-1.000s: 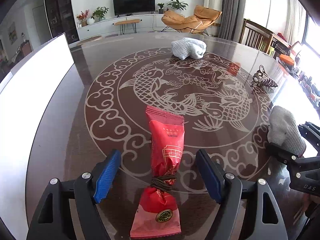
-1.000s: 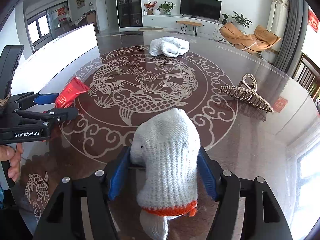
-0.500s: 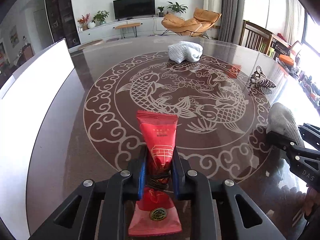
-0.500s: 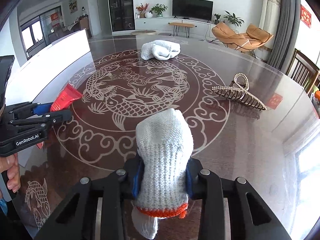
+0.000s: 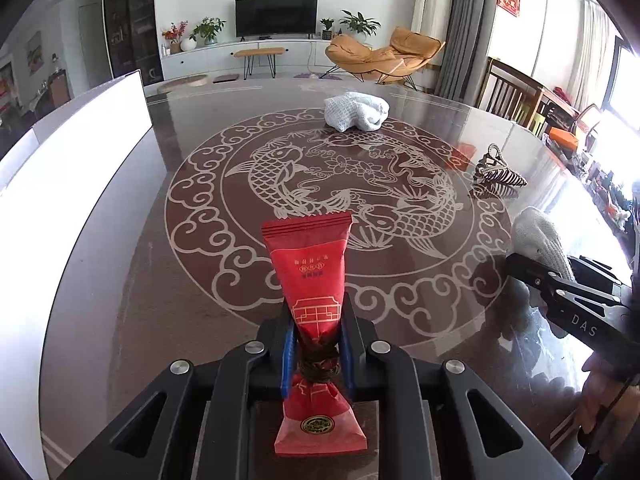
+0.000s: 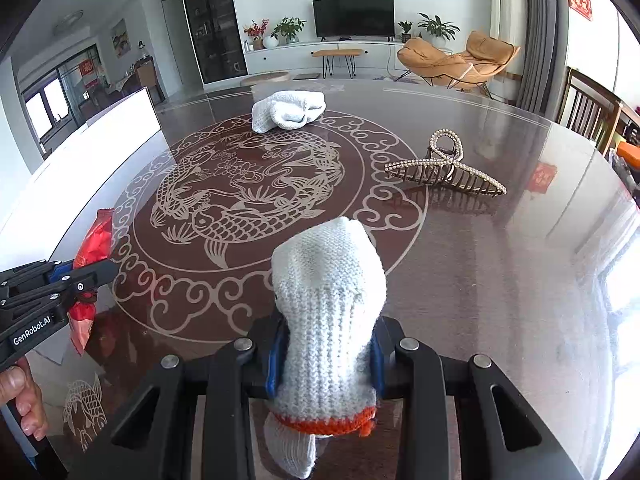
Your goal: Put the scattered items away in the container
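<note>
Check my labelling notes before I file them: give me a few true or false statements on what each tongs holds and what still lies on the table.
1. The left tongs are shut on the red snack packet. True.
2. The right tongs are open and hold nothing. False: they are shut on the white knit glove.
3. The pearl hair claw lies on the table, ungrasped. True.
4. The crumpled white cloth sits inside the white container. False: it lies on the table's far side.
</note>
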Demonstrator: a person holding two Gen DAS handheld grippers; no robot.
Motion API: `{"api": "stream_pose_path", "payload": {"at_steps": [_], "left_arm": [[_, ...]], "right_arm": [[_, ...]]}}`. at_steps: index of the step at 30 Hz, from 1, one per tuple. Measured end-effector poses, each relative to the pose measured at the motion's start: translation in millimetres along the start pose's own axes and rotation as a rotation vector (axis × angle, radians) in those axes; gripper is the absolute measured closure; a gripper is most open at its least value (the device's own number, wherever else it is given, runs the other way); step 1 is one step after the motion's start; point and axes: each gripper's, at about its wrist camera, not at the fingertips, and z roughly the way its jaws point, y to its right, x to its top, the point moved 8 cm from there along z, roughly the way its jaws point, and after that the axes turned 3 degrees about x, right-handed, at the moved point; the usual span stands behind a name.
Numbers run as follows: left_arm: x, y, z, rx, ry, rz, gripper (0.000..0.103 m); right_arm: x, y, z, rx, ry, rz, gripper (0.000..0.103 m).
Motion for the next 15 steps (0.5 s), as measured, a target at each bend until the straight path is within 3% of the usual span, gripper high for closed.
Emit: {"api": "stream_pose_path", "payload": {"at_steps": [5,10,15], "left_arm": [[-7.2,-8.2,9.0,-0.006,-0.007,-0.042,0.086],[-7.8,-2.7,11.8,0.042,0.003,0.003,0.085],[-7.9,-1.1,12.2,0.042,0.001,0.009,0.083]], "right_arm": [[-1.7,5.0,2.6,-0.006,-0.014,0.02,0.069],[-2.4,3.3,4.8,-0.023,-0.019,0.004,0.067],[-3.7,-0.9,6.4,-0.047,-0.028,-0.028,0.064]]}}
